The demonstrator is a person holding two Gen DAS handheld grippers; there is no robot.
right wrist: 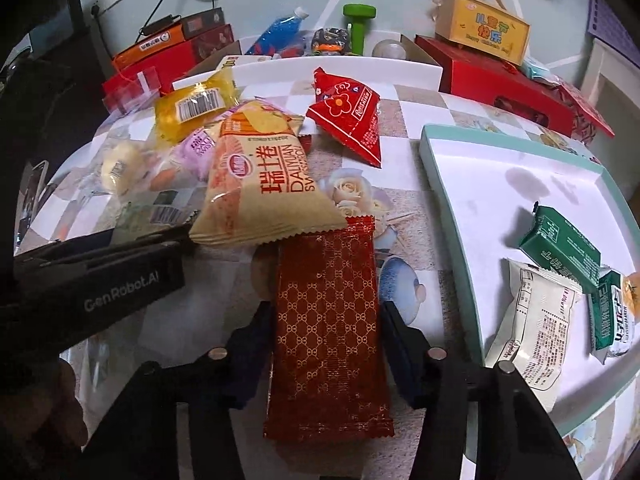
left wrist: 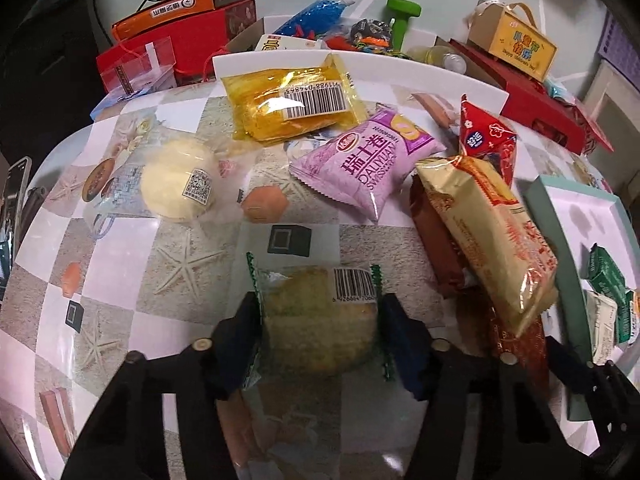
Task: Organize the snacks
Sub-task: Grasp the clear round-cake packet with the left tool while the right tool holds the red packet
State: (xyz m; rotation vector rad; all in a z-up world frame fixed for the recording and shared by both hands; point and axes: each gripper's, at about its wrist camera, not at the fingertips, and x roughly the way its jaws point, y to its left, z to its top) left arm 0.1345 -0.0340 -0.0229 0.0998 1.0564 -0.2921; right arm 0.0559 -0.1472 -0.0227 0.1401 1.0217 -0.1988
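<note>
Snacks: loose packets are lying across the patterned table [left wrist: 192, 240], left of the tray [right wrist: 434, 168], which serves here as landmark.

Item 1, round cake [left wrist: 320, 320] in a clear wrapper with green crimped ends. It is lying well left of the tray, nearest the camera. The left gripper [left wrist: 320, 328] is straddling it with the jaws part-closed; its fingers [left wrist: 244, 328] are pressing the wrapper's crimped ends, so a grip is forming or just formed.

Item 2, red bar [right wrist: 328, 328], gold-patterned, lying just left of the tray. The right gripper [right wrist: 326, 336] is bracketing it, jaws narrowed to about the packet's width; whether the pads are truly pinching or only touching the edges cannot be told.

Item 3, cream roll [right wrist: 260, 184], overlapping the red bar's far end.

Others left of the tray and farther off: purple roll [left wrist: 368, 160], yellow pack [left wrist: 292, 100], red pouch [right wrist: 348, 116], pale bun [left wrist: 180, 180].

Already in the tray: green packs [right wrist: 560, 240] and a white pack [right wrist: 532, 320].

Step, as judged: pick-up of two packets at once. The next move likely calls for lifting both clear, the red bar sliding out from under the cream roll, then carrying them rightward over the tray rim.
</note>
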